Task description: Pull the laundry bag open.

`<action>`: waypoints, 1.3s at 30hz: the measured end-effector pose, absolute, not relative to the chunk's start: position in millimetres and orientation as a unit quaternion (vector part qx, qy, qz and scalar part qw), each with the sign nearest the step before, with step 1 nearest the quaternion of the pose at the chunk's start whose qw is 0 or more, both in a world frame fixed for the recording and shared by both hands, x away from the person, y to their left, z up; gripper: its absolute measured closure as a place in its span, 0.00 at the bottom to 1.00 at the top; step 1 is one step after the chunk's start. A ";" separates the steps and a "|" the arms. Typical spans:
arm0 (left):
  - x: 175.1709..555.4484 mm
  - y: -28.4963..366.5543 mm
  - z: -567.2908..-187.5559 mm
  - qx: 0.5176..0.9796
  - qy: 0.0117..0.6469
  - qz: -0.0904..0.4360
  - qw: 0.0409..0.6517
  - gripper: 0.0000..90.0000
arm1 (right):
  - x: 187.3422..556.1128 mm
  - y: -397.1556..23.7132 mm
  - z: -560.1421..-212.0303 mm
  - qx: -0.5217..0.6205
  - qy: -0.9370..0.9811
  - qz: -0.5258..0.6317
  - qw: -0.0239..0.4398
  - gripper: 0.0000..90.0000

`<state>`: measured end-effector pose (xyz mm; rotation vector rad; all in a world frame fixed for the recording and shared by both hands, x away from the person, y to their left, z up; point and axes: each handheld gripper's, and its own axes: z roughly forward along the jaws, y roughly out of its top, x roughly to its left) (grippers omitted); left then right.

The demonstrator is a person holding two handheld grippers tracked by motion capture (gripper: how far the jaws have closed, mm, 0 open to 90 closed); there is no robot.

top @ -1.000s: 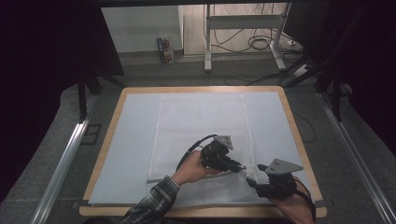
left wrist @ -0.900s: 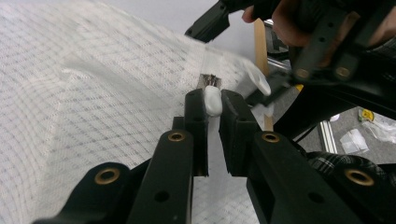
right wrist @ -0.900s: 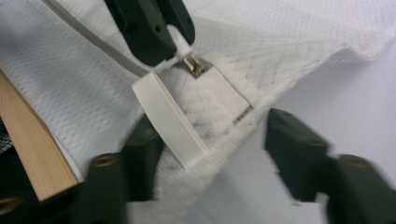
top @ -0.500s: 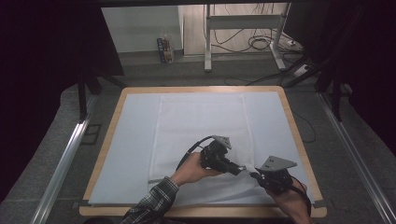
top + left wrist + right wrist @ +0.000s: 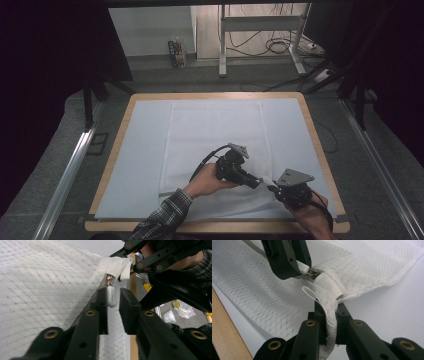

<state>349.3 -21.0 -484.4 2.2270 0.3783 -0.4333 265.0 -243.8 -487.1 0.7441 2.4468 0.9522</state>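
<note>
On the table point(image 5: 320, 150) — zipped mesh bag point(image 5: 215, 130), tongs-pinched.

The bottom edge cuts off the white mesh bag point(image 5: 367, 267), and the left tool point(image 5: 110, 298) hides most of the zipper pull point(image 5: 110, 296).

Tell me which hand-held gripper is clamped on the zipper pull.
The left hand-held gripper: its jaws pinch the grey zipper pull. The right hand-held gripper grips the mesh bag's white corner instead.
</note>
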 end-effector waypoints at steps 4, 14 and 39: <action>347.1 -22.8 -484.6 0.889 0.147 -0.163 0.402 0.93 | 264.7 -243.6 -487.1 0.266 0.878 0.341 0.207 0.92; 339.7 -26.8 -477.6 0.910 0.134 -0.099 0.380 0.97 | 266.2 -245.4 -487.2 0.287 0.874 0.336 0.200 0.95; 332.5 -3.5 -488.7 0.911 0.151 -0.065 0.378 0.97 | 265.0 -253.1 -488.5 0.309 0.871 0.334 0.185 0.96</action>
